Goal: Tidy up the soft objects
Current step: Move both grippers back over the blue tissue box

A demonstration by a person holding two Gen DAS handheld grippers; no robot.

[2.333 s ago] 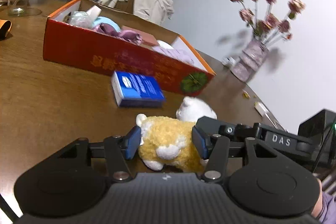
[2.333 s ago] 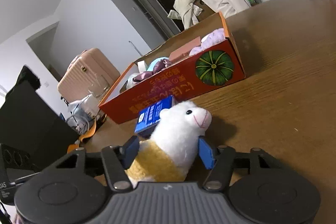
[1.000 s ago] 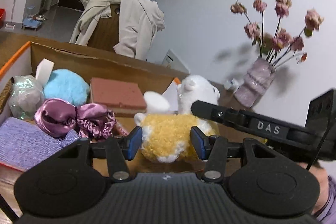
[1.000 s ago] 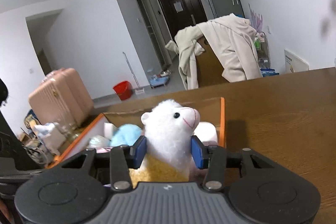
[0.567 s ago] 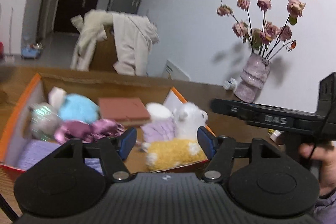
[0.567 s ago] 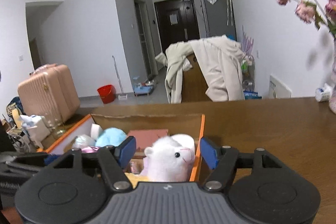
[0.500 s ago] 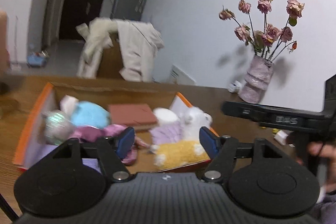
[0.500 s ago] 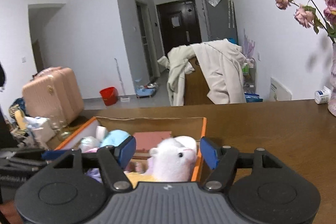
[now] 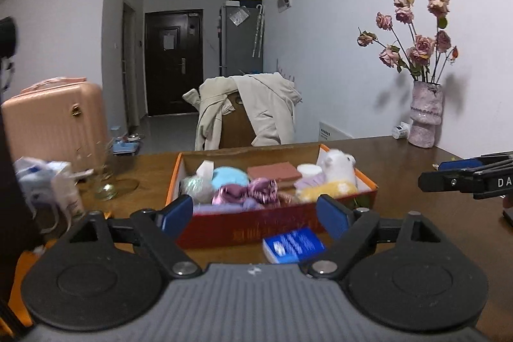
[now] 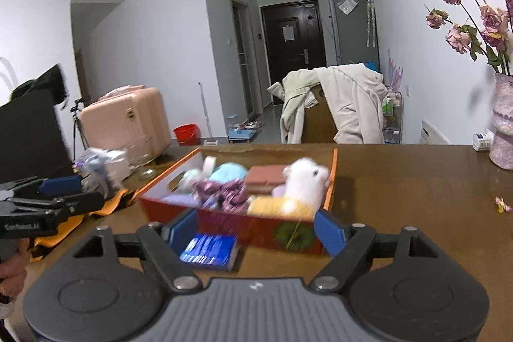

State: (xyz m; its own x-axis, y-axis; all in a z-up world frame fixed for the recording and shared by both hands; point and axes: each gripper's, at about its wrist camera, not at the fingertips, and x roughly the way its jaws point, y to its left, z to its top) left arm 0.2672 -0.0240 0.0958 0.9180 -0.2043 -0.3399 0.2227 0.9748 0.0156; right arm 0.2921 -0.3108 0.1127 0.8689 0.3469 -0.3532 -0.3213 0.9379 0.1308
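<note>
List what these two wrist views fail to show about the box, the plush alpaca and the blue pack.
- Blue pack: print smeared by blur in both views; the left gripper hides its near edge.
- Plush alpaca: lower body hidden behind the red box wall; face blurred.
- Box lettering: unreadable, blurred.
- Right gripper covers part of the box front.

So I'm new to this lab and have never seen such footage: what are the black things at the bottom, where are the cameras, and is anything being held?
There is no robot. A person holds a hand-held gripper in each hand, and each carries a fisheye camera looking forward along its two blue-padded fingers. One picture comes from the left hand-held gripper, the other from the right hand-held gripper. Both are open and hold nothing. On the wooden table stands a red cardboard box filled with soft items, including a white and yellow plush alpaca. A blue packet lies in front of the box.
</note>
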